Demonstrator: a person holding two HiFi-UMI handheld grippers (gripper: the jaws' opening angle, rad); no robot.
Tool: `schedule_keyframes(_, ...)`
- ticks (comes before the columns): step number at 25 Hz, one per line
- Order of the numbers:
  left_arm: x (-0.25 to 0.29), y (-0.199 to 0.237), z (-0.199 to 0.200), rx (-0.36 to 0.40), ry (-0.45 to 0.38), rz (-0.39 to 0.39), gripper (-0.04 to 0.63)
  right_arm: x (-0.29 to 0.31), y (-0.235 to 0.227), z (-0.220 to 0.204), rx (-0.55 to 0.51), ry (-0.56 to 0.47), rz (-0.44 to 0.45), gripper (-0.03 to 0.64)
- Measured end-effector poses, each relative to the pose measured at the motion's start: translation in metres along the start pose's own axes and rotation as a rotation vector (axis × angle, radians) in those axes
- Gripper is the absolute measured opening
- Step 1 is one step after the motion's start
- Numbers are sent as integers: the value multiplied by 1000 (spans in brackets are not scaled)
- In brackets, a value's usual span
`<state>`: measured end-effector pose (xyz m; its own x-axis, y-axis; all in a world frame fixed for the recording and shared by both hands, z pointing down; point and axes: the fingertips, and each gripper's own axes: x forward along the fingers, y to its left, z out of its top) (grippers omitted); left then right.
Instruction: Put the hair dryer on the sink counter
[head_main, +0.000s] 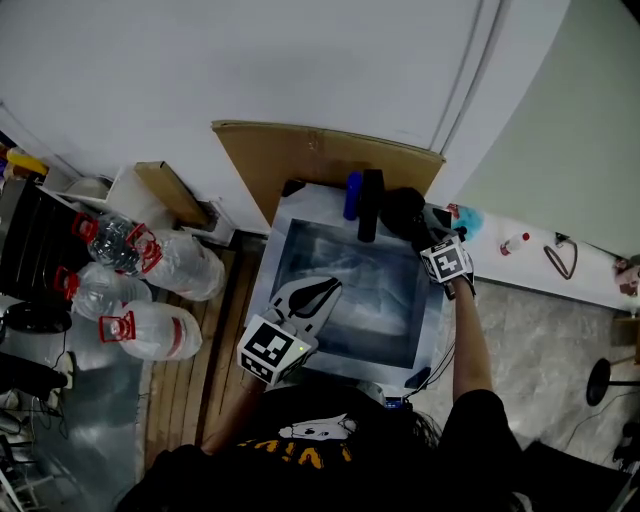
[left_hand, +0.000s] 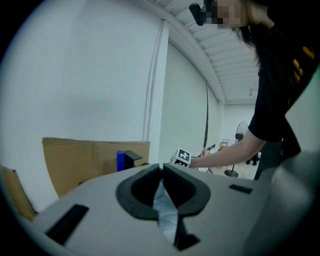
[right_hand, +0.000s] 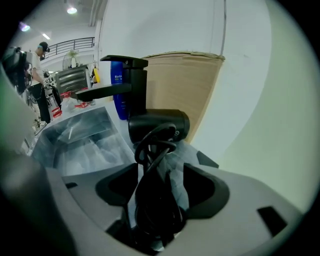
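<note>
The black hair dryer (head_main: 405, 212) lies on the back right corner of the sink counter (head_main: 275, 240), beside the black faucet (head_main: 371, 203). In the right gripper view its barrel (right_hand: 159, 127) points across the frame, and its handle, wrapped in black cord, runs back between my jaws. My right gripper (head_main: 428, 238) (right_hand: 161, 170) stands open around that handle, with a gap showing at the right pad. My left gripper (head_main: 318, 293) (left_hand: 161, 167) hovers over the front left of the sink basin, shut and holding nothing.
A blue bottle (head_main: 353, 195) (right_hand: 118, 95) stands left of the faucet (right_hand: 132, 85). A cardboard sheet (head_main: 300, 155) leans against the wall behind the sink. Several large water bottles (head_main: 150, 330) lie on the floor at the left. A wall corner rises close behind the dryer.
</note>
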<state>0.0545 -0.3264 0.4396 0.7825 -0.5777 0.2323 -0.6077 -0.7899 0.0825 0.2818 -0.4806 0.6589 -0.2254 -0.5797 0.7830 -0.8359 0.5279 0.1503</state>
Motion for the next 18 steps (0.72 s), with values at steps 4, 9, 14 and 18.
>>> schedule_keyframes(4,-1,-1,1,5,-3,-2,26,-14,6,3,23,-31,8,285)
schedule_keyframes(9,-2,-2,2,1,-13,-6,26,-43,18,19,47,-123,1,284)
schedule_keyframes(14,-2,-6,5,1,-27,-24,26,-94,32,50,115,-300,-14,282)
schedule_keyframes(18,1,-11,10,1,-45,-43,26,-142,52,75,182,-461,-4,247)
